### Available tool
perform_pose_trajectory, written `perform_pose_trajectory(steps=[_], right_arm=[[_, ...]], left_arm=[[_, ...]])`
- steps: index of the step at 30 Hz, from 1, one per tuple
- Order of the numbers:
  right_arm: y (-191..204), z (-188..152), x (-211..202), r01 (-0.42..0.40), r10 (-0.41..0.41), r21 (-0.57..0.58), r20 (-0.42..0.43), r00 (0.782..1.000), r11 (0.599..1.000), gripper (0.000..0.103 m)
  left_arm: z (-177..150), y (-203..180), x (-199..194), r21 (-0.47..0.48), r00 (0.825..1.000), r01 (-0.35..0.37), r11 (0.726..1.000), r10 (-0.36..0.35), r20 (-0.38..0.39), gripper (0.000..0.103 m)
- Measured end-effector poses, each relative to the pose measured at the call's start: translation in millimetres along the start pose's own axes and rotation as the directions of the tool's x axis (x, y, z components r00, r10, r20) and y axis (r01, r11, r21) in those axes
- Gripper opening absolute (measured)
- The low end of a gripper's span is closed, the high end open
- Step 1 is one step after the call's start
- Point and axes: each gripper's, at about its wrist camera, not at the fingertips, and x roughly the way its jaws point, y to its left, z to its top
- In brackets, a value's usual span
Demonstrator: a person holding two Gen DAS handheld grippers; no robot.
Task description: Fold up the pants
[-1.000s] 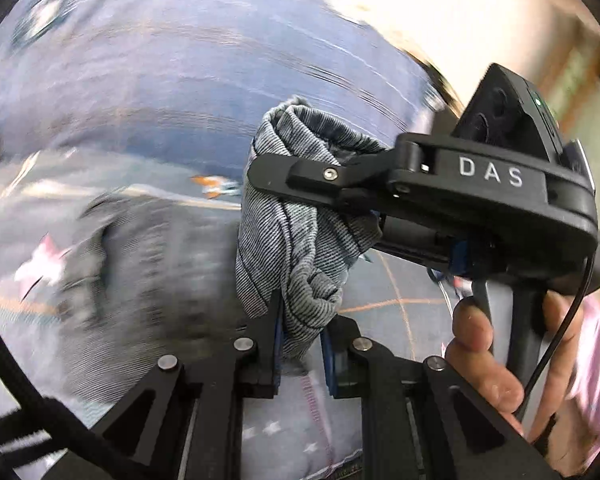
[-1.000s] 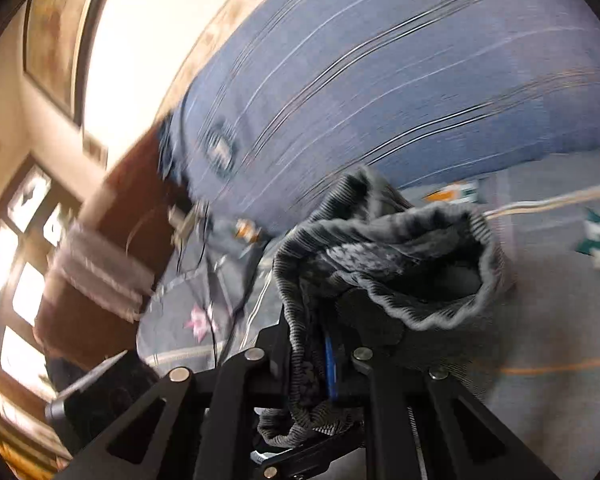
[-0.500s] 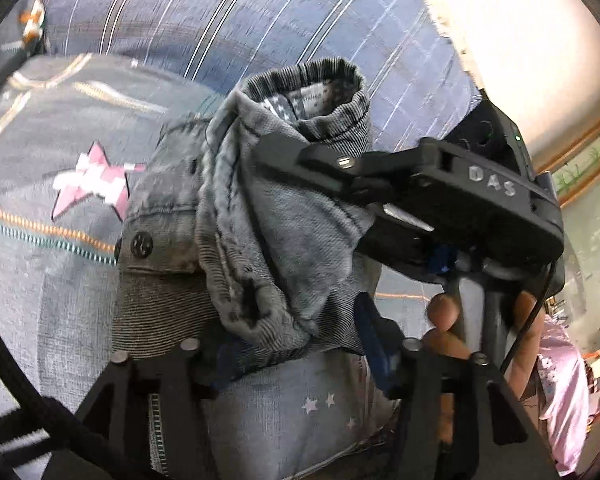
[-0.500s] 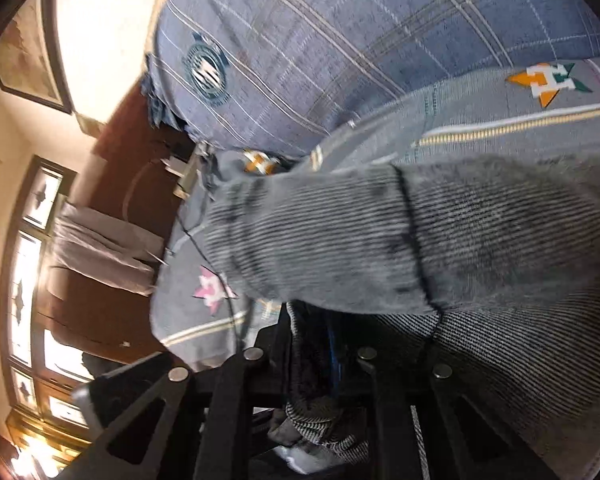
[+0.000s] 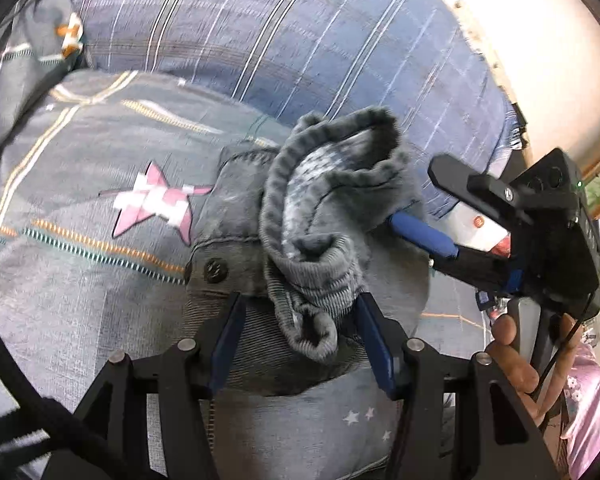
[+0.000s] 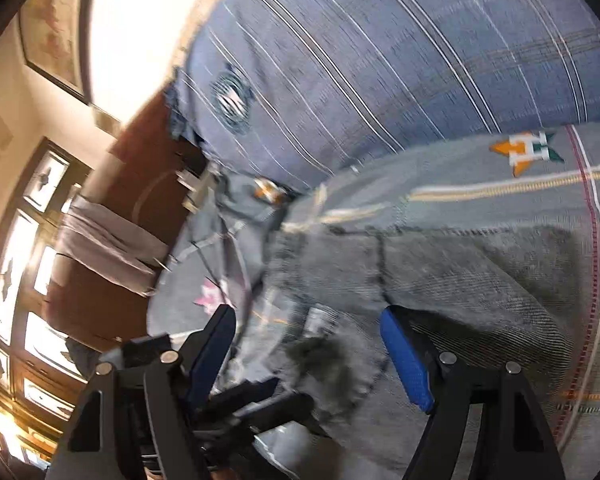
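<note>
Now, from the left wrist camera, going left to right. Far left, near the back edge of the grey blanket (image 5: 80,280): a small orange star (image 5: 72,34). Next, a pink star (image 5: 156,204) sewn near the blanket's middle. Just right of it, the grey pants (image 5: 236,216), lying in a heap on the blanket, close below the blue striped cushion (image 5: 300,40). On the waistband, a dark round button (image 5: 214,270). On top, a leg end rolled over in a soft lump, showing its pale inside.

Low in the middle, the left gripper (image 5: 302,344): let go, blue pads spread wide, the lump of pants sitting loose between them, not pinched. Further right, the right gripper (image 5: 416,196): jaws opening, one blue pad right beside the leg end, nothing squeezed. Under it, a hand (image 5: 516,352) wrapped around the handle. At the far right, some pink flowery cloth (image 5: 588,400).

Then from the right wrist camera. Far left, bright windows (image 6: 12,280). Beside them, brown furniture (image 6: 112,184) with a grey cloth (image 6: 100,248) draped over it. In the middle, the pants again, spread on the blanket past the wide blue pads. Top right, an orange and green star (image 6: 524,152) near the blanket's back edge.
</note>
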Motion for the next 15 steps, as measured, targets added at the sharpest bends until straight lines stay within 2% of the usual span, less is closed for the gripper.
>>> perform_pose_trajectory(steps=[1,2,3,4,6,8,11,15], right_arm=[[-2.0,1.9,5.8,0.006,-0.006,0.004,-0.007,1.000,1.000,0.076],[-2.0,5.4,11.1,0.015,-0.015,0.001,-0.013,1.000,1.000,0.072],[-1.4,10.0,15.1,0.043,-0.043,-0.005,-0.013,0.999,0.999,0.064],[0.4,16.9,19.2,0.091,-0.092,-0.022,-0.010,0.996,0.996,0.060],[4.0,28.8,28.0,0.167,-0.167,-0.061,-0.009,0.986,0.984,0.046],[1.1,40.2,40.4,0.235,-0.237,-0.070,-0.016,0.971,0.969,0.039],[-10.9,55.9,70.9,0.264,-0.268,-0.058,-0.057,0.962,0.963,0.037],[-30.6,55.7,108.0,0.303,-0.306,-0.041,-0.139,0.942,0.952,0.037]], left_arm=[[-2.8,-1.0,0.2,-0.009,1.000,-0.005,1.000,0.004,-0.005,0.052],[-1.0,-2.1,0.3,-0.007,1.000,-0.014,1.000,0.014,-0.008,0.035],[-0.8,-3.6,-1.2,-0.002,1.000,-0.014,1.000,0.014,-0.011,0.028],[-3.9,-6.7,-7.7,0.000,1.000,-0.014,1.000,0.014,-0.010,0.028],[-8.9,-10.8,-9.8,0.032,0.999,-0.051,0.998,0.052,-0.011,0.017],[-11.5,-13.2,-6.0,0.066,0.995,-0.096,0.993,0.098,-0.027,0.016],[-10.5,-4.9,1.8,0.052,0.991,-0.115,0.992,0.118,-0.061,0.016],[-7.2,5.1,2.0,0.016,0.993,-0.080,0.997,0.081,-0.086,0.019]])
